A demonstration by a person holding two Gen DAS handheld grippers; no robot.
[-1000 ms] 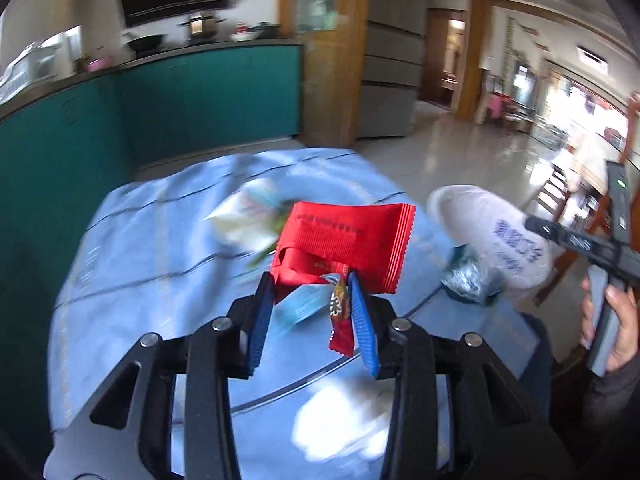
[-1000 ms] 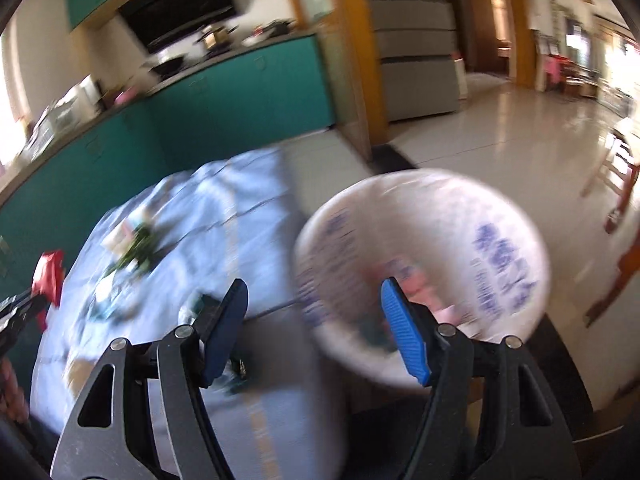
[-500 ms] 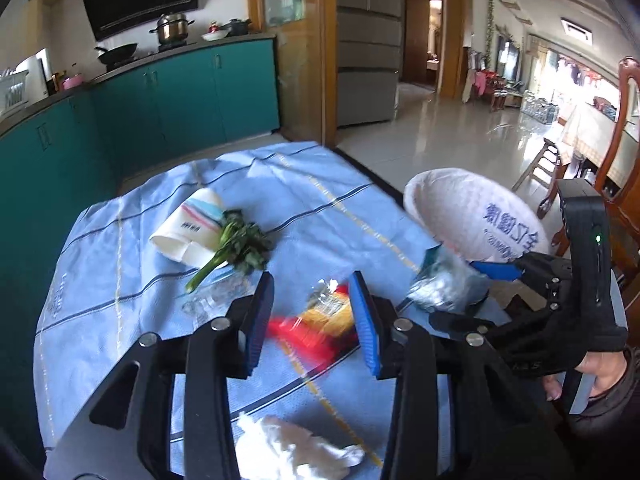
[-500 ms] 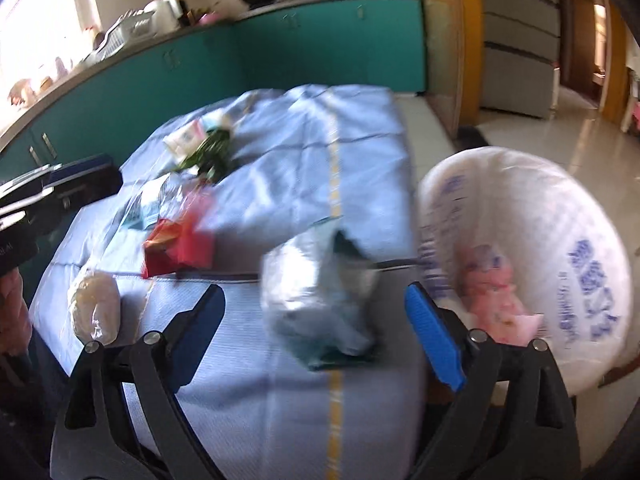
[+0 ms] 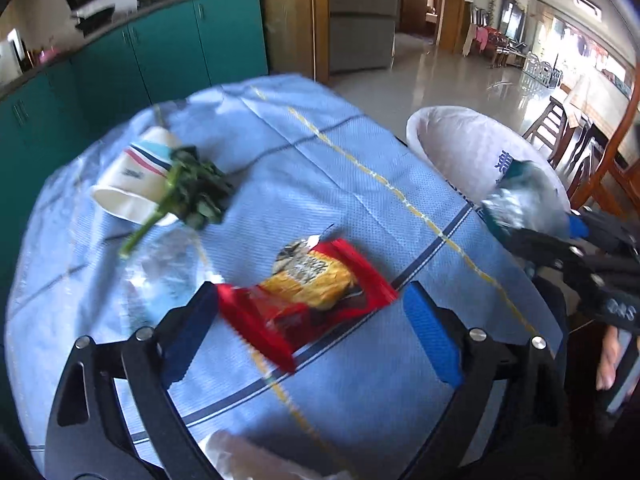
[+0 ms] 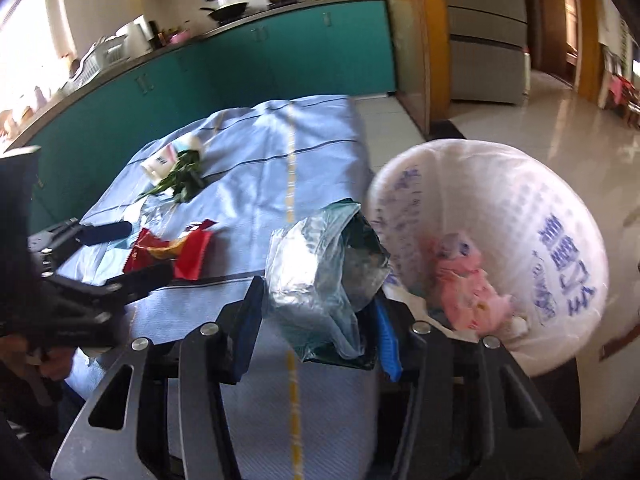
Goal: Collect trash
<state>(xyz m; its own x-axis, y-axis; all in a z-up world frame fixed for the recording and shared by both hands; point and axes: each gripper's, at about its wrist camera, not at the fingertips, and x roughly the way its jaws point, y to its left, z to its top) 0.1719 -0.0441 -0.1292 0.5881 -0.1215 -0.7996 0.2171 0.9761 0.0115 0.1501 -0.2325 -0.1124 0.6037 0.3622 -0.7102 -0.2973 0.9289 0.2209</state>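
Red snack wrapper (image 5: 308, 300) lies flat on the blue-clothed bench (image 5: 304, 168), between the spread fingers of the left gripper (image 5: 308, 328), untouched. Only the right wrist view shows pink trash (image 6: 468, 288) inside the white bin bag (image 6: 560, 208). There the right gripper (image 6: 316, 320) pinches a crumpled clear-and-green bag (image 6: 324, 276), whose lower edge is hidden.

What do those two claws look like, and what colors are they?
Both the left claw and the right claw have chunky black frames with triangular cut-outs and shiny silver bolts. Each finger ends in a blue ribbed pad. One frame carries white lettering, too blurred to read.
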